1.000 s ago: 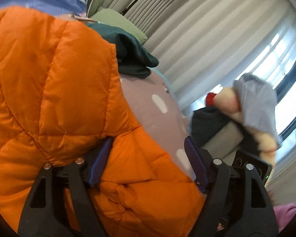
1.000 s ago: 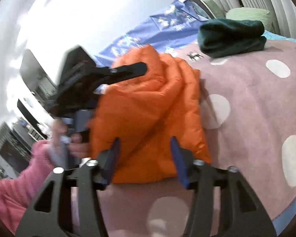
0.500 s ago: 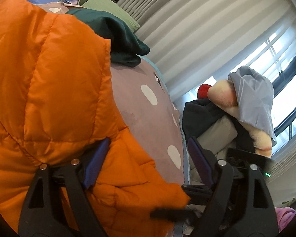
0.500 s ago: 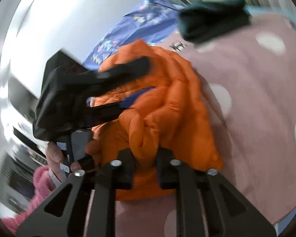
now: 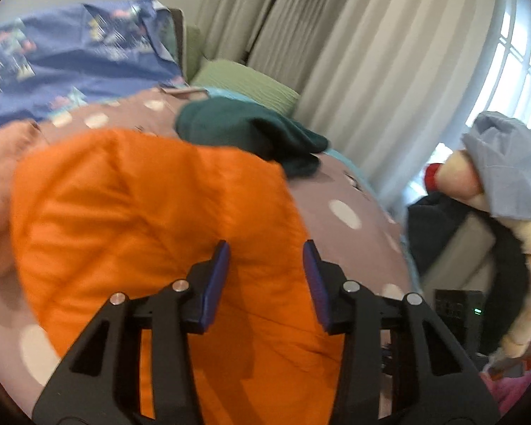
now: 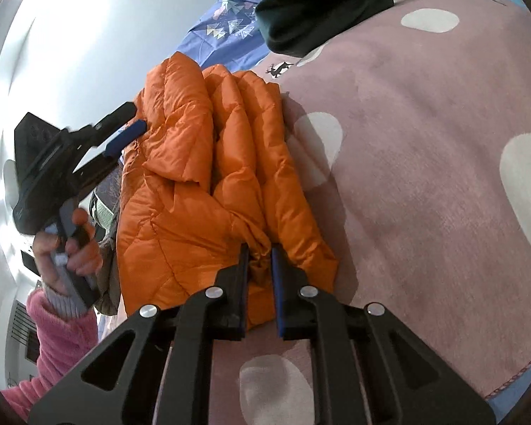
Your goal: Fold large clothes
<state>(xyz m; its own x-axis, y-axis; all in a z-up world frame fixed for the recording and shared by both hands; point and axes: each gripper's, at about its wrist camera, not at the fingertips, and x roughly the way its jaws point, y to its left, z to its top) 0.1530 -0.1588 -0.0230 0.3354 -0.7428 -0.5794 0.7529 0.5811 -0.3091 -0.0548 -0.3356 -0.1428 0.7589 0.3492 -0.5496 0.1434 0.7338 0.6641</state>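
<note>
Orange jacket (image 6: 201, 177) pinched in right tongs (image 6: 260, 258).

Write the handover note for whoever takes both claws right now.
Right claw: shut on a bunched fold at the near corner of the orange puffer jacket.
Left claw: its jaws have just been closing but stand apart above the jacket, gripping nothing.
Jacket lies bunched in ridges on the pink dotted blanket, at its left side. A dark green garment lies folded behind it.
Done: one corner gripped.
Left: the left claw probably needs a second hold; then fold and flatten the jacket.
</note>
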